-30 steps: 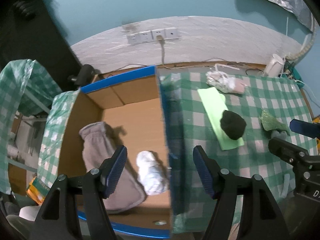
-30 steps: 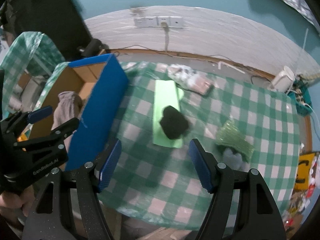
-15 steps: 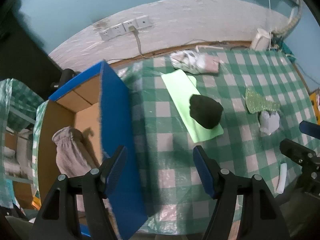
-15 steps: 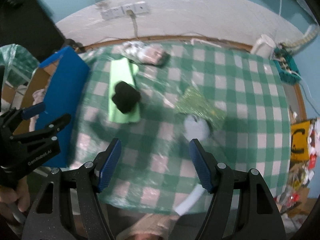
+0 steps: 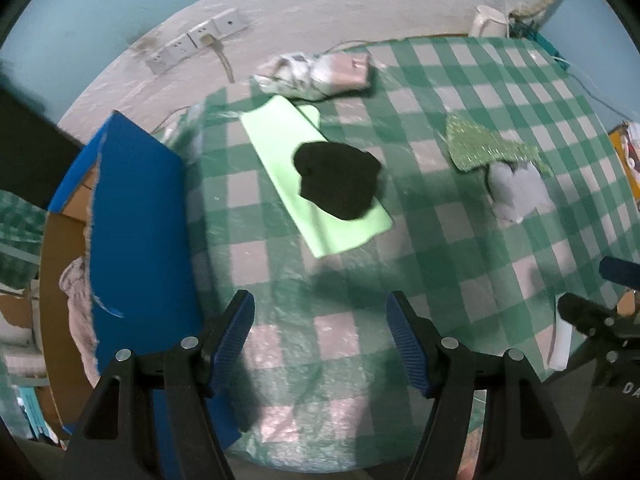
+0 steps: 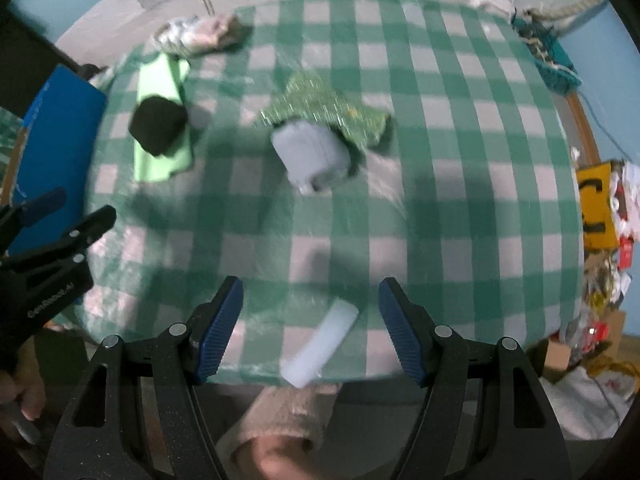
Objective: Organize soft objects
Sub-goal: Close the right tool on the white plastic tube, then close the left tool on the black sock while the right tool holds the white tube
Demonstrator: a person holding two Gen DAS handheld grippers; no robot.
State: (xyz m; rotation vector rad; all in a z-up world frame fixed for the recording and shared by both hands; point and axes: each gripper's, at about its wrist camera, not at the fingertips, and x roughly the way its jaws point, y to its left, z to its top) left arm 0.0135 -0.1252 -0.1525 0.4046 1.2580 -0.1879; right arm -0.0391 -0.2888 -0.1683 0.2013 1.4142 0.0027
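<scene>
The left claw (image 5: 320,338) stands wide apart with nothing between its blue pads, pointing down over the checked counter (image 5: 460,248). Straight ahead of it lies a black soft lump (image 5: 338,184) resting on a light green sheet (image 5: 280,136). Off to its left stands the blue-sided cardboard box (image 5: 136,240), with a grey cloth (image 5: 76,304) showing inside it. Beyond the green sheet lies a crumpled pale bundle (image 5: 316,74).

The right claw (image 6: 310,324) is equally wide and empty. Just ahead of it, between its fingers in the view, a small white piece (image 6: 320,340) lies near the counter's near edge. Further ahead sits a grey-blue soft item (image 6: 312,158), touching a glittery green cloth (image 6: 324,106) behind it.
</scene>
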